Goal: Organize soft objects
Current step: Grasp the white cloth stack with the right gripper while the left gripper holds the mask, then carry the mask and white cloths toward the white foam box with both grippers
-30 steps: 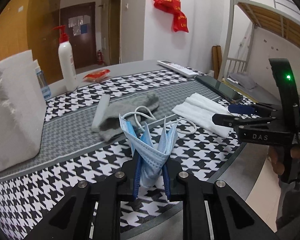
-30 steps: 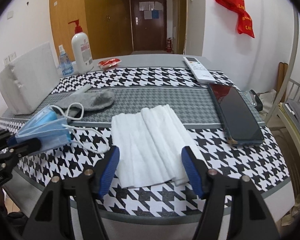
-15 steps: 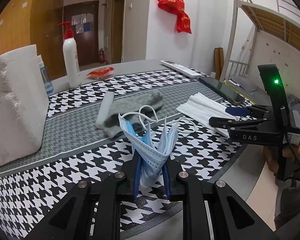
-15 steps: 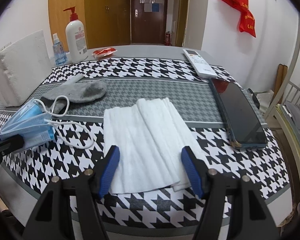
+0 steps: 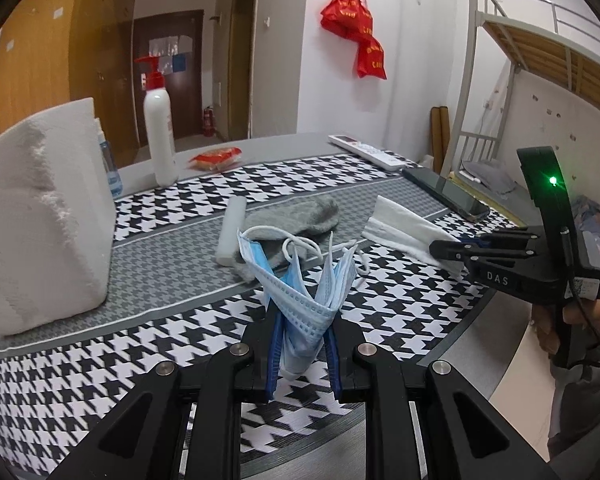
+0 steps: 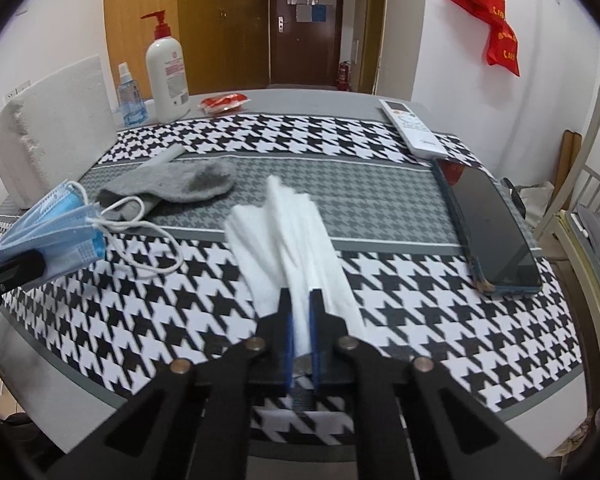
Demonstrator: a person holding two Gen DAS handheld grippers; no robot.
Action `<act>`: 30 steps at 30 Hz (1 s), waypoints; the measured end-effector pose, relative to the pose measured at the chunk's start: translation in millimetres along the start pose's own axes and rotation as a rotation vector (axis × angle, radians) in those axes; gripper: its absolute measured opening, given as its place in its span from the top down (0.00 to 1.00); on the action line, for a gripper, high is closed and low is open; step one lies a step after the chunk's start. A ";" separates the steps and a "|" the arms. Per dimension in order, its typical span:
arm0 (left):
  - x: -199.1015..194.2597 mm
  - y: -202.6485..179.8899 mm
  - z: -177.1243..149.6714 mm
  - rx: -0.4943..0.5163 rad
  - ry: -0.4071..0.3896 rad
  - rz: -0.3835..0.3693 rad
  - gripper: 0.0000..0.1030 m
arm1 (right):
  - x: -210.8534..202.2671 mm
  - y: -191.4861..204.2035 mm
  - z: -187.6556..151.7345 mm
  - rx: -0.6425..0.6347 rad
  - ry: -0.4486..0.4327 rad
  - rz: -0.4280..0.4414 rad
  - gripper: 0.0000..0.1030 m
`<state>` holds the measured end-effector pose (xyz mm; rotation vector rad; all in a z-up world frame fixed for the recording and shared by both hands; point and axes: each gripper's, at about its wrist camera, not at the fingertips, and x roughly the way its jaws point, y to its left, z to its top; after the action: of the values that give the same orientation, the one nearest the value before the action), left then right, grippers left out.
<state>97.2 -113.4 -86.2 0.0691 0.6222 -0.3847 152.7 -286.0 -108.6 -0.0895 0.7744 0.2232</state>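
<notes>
The right gripper [image 6: 300,320] has just closed on the near edge of the folded white cloth [image 6: 288,232], bunching it into a ridge on the checked tablecloth [image 6: 420,300]; a moment ago its fingers stood spread on either side of the flat cloth. The left gripper [image 5: 302,344] still pinches the blue face mask [image 5: 300,300], its loops trailing toward the grey sock [image 5: 296,216] just behind. Both hands now hold something soft, so either piece looks ready to be moved. A phone [image 6: 492,232] lies to the right.
</notes>
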 end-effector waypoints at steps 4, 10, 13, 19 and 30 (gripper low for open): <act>-8.0 4.0 1.0 0.000 -0.016 0.009 0.80 | -8.8 11.4 2.0 -0.016 -0.035 0.013 0.91; -23.9 10.4 1.6 -0.006 -0.051 0.032 0.80 | -28.0 23.0 8.7 -0.026 -0.089 0.036 0.91; -32.2 15.5 2.7 -0.011 -0.070 0.043 0.80 | -34.5 27.9 11.1 -0.024 -0.112 0.049 0.91; -45.5 23.9 4.2 -0.020 -0.098 0.069 0.80 | -44.6 39.1 15.8 -0.018 -0.145 0.080 0.91; -62.2 36.8 13.3 -0.025 -0.147 0.122 0.80 | -64.2 50.7 28.8 -0.016 -0.214 0.106 0.91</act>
<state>72.0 -61.0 -41.2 0.0545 0.4751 -0.2614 116.2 -242.7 -42.9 -0.0385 0.5650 0.3338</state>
